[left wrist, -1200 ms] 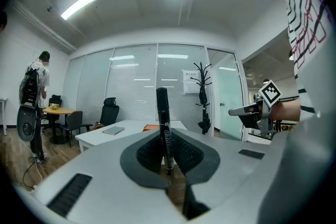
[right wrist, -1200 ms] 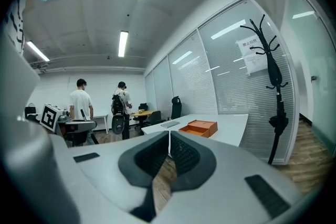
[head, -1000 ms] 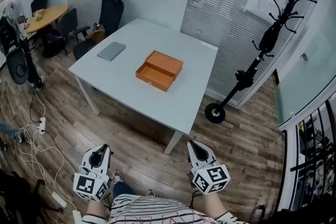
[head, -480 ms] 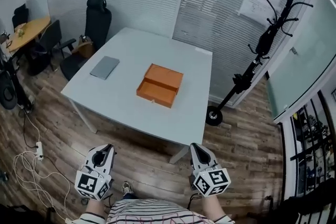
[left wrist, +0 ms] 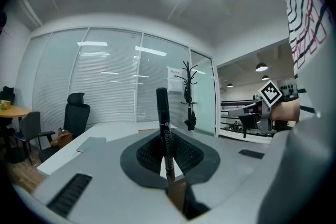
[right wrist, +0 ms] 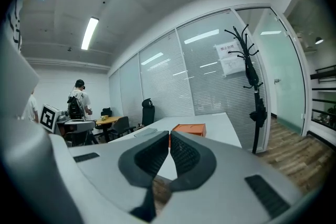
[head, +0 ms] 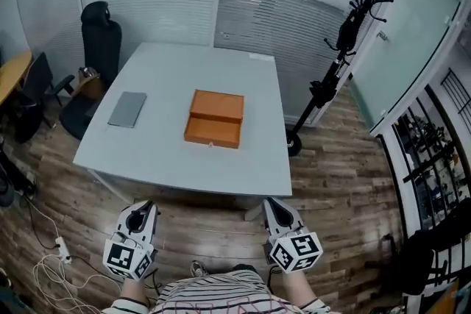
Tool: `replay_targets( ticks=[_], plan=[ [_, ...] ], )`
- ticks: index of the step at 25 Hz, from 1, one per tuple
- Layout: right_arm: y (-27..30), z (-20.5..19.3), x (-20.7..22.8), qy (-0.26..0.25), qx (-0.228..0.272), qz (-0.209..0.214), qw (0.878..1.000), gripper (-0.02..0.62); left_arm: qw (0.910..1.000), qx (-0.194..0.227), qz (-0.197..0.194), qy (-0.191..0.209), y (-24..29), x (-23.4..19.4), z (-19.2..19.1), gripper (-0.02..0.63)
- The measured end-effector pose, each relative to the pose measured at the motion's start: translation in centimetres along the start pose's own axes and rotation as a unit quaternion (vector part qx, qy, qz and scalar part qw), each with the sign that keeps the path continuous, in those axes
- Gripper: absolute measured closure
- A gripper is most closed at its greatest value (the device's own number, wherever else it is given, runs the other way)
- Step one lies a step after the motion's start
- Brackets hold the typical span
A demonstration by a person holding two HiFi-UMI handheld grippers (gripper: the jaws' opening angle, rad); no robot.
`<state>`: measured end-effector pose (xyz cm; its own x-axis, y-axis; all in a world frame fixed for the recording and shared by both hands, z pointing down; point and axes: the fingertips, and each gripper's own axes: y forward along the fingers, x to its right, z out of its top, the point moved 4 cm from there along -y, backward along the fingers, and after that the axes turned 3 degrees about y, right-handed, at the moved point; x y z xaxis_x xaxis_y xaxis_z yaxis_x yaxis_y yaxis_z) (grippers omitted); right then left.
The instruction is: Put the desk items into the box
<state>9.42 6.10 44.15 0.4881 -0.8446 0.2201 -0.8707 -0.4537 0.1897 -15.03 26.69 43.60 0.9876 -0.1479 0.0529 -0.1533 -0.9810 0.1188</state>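
Observation:
An open orange box (head: 214, 128) lies in the middle of the white table (head: 250, 158), also showing far ahead as the orange box (right wrist: 190, 128) in the right gripper view. A grey notebook (head: 127, 109) lies on the table's left part. Both grippers are held low over the wooden floor, short of the table's near edge. My left gripper (head: 140, 211) is shut on a black marker (left wrist: 163, 113), which stands upright between the pads of the left gripper (left wrist: 168, 150). My right gripper (head: 275, 208) is shut, and the right gripper (right wrist: 169, 150) has nothing between its pads.
A black coat stand (head: 344, 33) is beside the table's far right corner, next to a glass wall. A black office chair (head: 100, 31) is at the far left. White cables (head: 44, 261) trail on the floor at left. A person (right wrist: 79, 101) stands far back.
The view has swung round to face the table's near edge squarely, and the table sits closer. Both grippers stay low and shut in the same pose.

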Motion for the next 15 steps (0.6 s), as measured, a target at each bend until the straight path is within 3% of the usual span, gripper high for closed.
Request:
replay_targets(
  ticks=[9, 15],
  plan=[
    [1.1, -0.3, 1.1, 0.012, 0.003, -0.043, 0.999, 0.568, 0.9987, -0.008, -0.05, 0.004, 4.2, -1.5, -0.8, 0.572],
    [3.9, 0.5, 3.8, 0.013, 0.002, -0.042, 0.999, 0.568, 0.9984, -0.005, -0.057, 0.008, 8.8, -1.9, -0.4, 0.572]
  ],
)
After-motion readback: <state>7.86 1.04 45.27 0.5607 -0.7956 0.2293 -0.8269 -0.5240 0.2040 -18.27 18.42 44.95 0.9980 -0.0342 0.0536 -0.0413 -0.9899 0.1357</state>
